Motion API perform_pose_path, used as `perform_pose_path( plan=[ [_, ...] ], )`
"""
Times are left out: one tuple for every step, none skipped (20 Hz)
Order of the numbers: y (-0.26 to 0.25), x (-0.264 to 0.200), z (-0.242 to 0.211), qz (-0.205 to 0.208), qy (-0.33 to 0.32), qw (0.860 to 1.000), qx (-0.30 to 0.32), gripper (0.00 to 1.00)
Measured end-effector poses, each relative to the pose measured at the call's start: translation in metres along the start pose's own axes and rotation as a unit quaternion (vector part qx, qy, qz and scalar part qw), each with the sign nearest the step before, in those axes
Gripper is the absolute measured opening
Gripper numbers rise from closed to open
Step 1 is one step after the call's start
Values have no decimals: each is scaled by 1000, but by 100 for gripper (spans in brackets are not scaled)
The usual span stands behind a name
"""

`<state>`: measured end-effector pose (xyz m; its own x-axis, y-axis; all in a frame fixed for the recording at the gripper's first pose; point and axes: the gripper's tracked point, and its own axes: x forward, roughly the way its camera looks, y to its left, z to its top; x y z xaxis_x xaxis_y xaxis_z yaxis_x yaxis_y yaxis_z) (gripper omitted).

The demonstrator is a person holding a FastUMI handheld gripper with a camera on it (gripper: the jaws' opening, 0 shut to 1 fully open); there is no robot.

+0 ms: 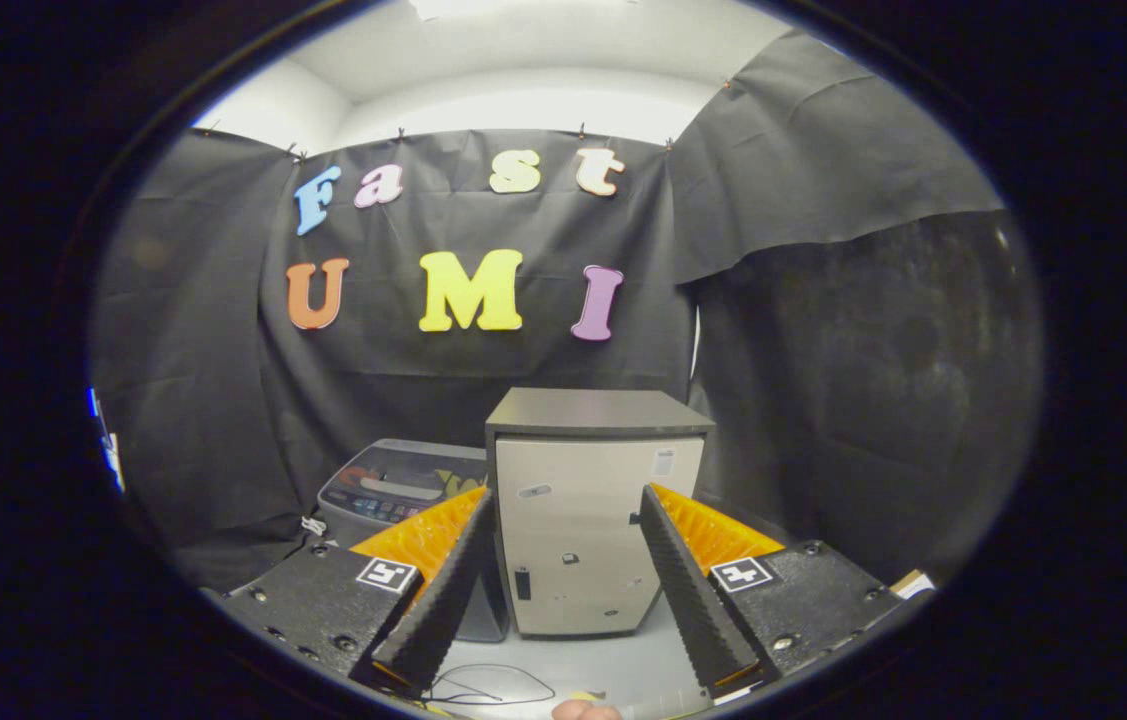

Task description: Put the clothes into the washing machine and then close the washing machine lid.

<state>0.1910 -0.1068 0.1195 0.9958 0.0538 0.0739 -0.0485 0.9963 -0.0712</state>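
Black cloth walls close the booth around a pale floor (573,660), where a small cabinet (595,520) stands ahead. We judge the task barely begun: no clothes are held, and our claw (563,570) hangs open and empty. The washing machine (398,490) sits beyond the left finger, beside the cabinet; next we must find the clothes.

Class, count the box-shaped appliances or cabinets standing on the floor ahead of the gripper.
2: a pale cabinet beyond the open gripper, seen between its fingers, and a washing machine beside it, partly hidden behind one finger. Others may be hidden.
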Motion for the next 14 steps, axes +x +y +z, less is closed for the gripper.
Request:
perform_pose_path(
  plan=[
    [0,0,0,0,0,1000,-1,92],
    [0,1,0,-1,0,1000,-1,92],
    [-1,1,0,-2,0,1000,0,92],
    [-1,1,-1,-4,0,1000,1,92],
    [-2,2,0,-5,0,1000,2,92],
    [-2,2,0,-6,0,1000,2,92],
    [-2,2,0,-7,-1,1000,2,92],
    [-1,5,1,-7,0,1000,2,92],
    [-1,6,0,-6,0,1000,1,92],
    [1,7,0,-5,2,1000,0,92],
    [1,6,-1,-5,2,1000,-2,92],
    [3,7,-2,-4,2,1000,-3,92],
    [3,7,-2,-3,3,1000,-4,92],
    [3,8,-1,-3,3,1000,-4,92]
  ],
)
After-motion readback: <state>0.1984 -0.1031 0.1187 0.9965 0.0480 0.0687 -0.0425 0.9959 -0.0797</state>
